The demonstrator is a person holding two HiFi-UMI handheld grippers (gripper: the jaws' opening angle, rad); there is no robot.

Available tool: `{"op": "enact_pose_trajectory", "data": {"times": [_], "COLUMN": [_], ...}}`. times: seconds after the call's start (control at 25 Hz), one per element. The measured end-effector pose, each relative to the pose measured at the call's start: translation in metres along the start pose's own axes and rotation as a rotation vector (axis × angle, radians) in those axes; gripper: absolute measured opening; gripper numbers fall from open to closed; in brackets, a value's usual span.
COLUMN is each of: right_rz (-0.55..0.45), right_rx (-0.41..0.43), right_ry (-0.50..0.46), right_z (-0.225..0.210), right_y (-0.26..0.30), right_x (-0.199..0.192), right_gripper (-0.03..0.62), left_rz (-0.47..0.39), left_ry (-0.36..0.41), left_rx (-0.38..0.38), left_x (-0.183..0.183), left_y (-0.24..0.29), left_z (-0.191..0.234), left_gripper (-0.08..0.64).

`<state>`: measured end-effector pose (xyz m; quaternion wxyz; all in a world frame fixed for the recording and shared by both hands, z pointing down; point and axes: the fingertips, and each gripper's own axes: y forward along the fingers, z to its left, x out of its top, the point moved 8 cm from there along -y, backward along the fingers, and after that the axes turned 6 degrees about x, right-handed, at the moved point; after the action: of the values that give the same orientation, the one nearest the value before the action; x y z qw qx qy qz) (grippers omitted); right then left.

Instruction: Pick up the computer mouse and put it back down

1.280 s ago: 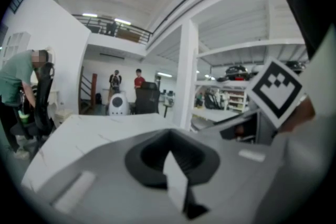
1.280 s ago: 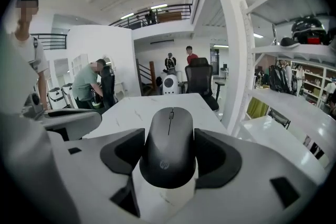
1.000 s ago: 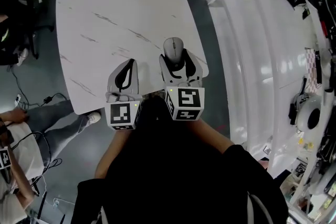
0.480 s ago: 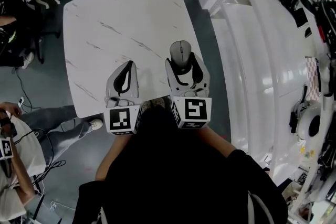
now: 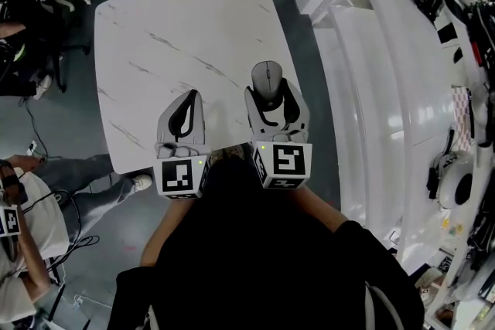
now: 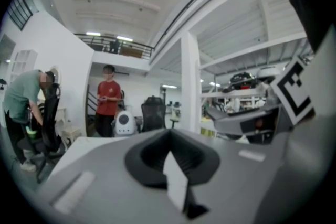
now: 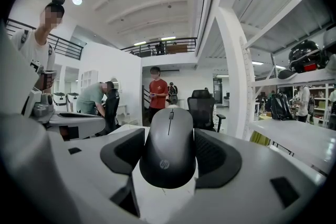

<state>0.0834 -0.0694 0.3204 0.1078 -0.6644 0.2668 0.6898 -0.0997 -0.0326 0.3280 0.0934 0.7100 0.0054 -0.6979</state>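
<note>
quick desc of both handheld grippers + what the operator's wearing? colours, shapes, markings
Left gripper and right gripper match: light grey moulded shells tapering to two jaws lined with black textured pads. Each carries a white cube with black square markers at the rear, with a small green light. No cables visible. The person wears a black top.

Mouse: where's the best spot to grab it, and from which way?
Grip the computer mouse by its two long sides, coming in from its rounded back end. It is narrow across, so both sides fit between the pads of the right gripper, which press on them now.
</note>
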Motion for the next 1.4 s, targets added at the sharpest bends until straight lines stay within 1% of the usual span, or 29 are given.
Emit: {"op": "enact_pose_trajectory", "data": {"times": [0.16,0.28,0.44,0.64,0.76,0.92,1.08,1.32,1.4], "right_rz": [0.029,0.063,0.138,0.223,0.273,0.358,0.452,0.591,0.624], "right_rx": [0.005,0.009,0.02,0.025,0.031,0.042,0.048,0.055,0.058], "right_ry": [0.007,0.013,0.049,0.059,0.059,0.062,0.07,0.09,0.094], "right_z": [-0.001,-0.001,-0.001,-0.003,-0.003,-0.004,-0.003,-0.001,0.0], "right_y": [0.007,0.016,0.03,0.046,0.058,0.072,0.082,0.09,0.09], "right_x": [-0.008,-0.019,-0.041,-0.069,-0.086,-0.112,-0.14,-0.177,-0.186], "right_gripper": [0.258,0.258,0.258,0.258,0.258,0.258,0.258,0.258,0.258], "left_rz": [0.002,0.0,0.048,0.072,0.097,0.123,0.162,0.184,0.198], "left_ry": [0.002,-0.014,0.005,-0.021,-0.025,-0.033,-0.024,-0.06,-0.056], "left_rx": [-0.004,0.002,0.0,0.007,0.009,0.008,-0.003,0.016,0.012], "left_x": [-0.002,-0.005,-0.019,-0.03,-0.042,-0.053,-0.066,-0.077,-0.082], "left_y": [0.002,0.006,0.011,0.019,0.023,0.03,0.035,0.037,0.037], "left_z": [0.0,0.0,0.004,0.006,0.008,0.01,0.011,0.009,0.008], "left_gripper": [0.008,0.008,0.008,0.008,0.008,0.008,0.008,0.008,0.008]}}
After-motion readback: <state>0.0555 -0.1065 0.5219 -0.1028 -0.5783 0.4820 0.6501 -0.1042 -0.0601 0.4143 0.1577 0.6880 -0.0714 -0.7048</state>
